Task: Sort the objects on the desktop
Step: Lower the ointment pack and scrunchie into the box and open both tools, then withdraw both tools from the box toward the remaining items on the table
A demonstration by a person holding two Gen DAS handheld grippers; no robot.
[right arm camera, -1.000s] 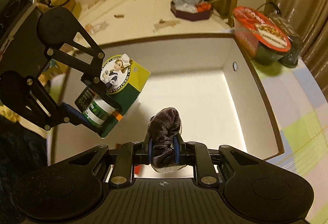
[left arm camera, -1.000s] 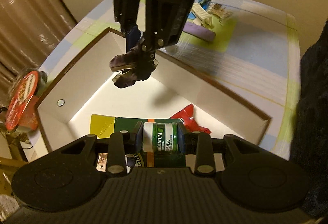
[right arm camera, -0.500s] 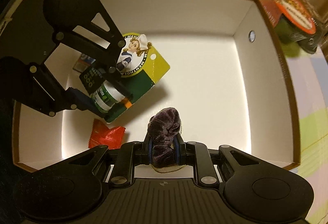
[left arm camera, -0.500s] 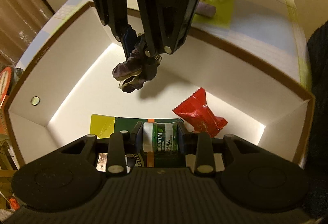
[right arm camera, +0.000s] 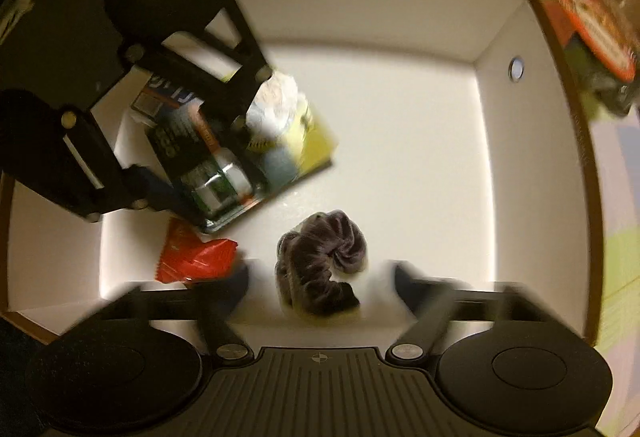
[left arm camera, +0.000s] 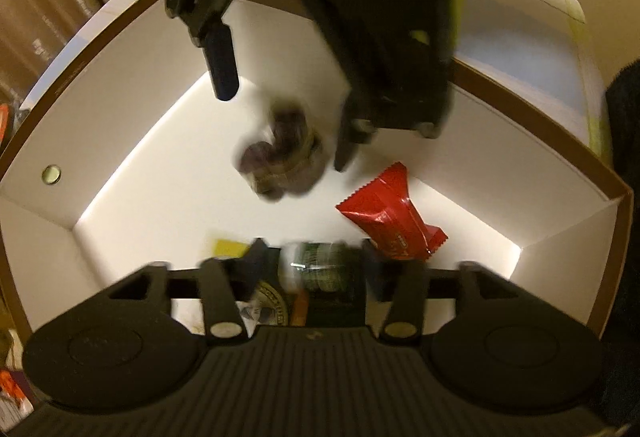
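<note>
Scrunchie [right arm camera: 320,261], dark purple velvet, sits loose between the spread fingers of the right gripper [right arm camera: 320,277], touching neither, over the white floor of the box [right arm camera: 400,117]; whether it rests on the floor or hangs just above cannot be told, and it is blurred in the left wrist view [left arm camera: 280,157]. Reading the right wrist view from left to right: the left gripper [right arm camera: 188,173] reaches in from the left side, its fingers clamped on a small green-and-white jar [right arm camera: 218,185] that is fixed to a green and yellow card [right arm camera: 308,141]; the card shows a round picture, blurred. Under the card, toward the box's left wall, lies a flat pack [right arm camera: 168,93] with blue and white print, mostly hidden. Just below the jar a red wrapped snack [right arm camera: 192,257] lies on the floor, near the scrunchie but apart from it. Right gripper's jaws stand wide open, nothing between the pads but the scrunchie lying free. Box has white walls with a brown rim and a small round metal stud [right arm camera: 516,68] on its right wall. Outside the rim at upper right stands a bowl with a red and orange lid [right arm camera: 580,21]. Both views are smeared by motion.
</note>
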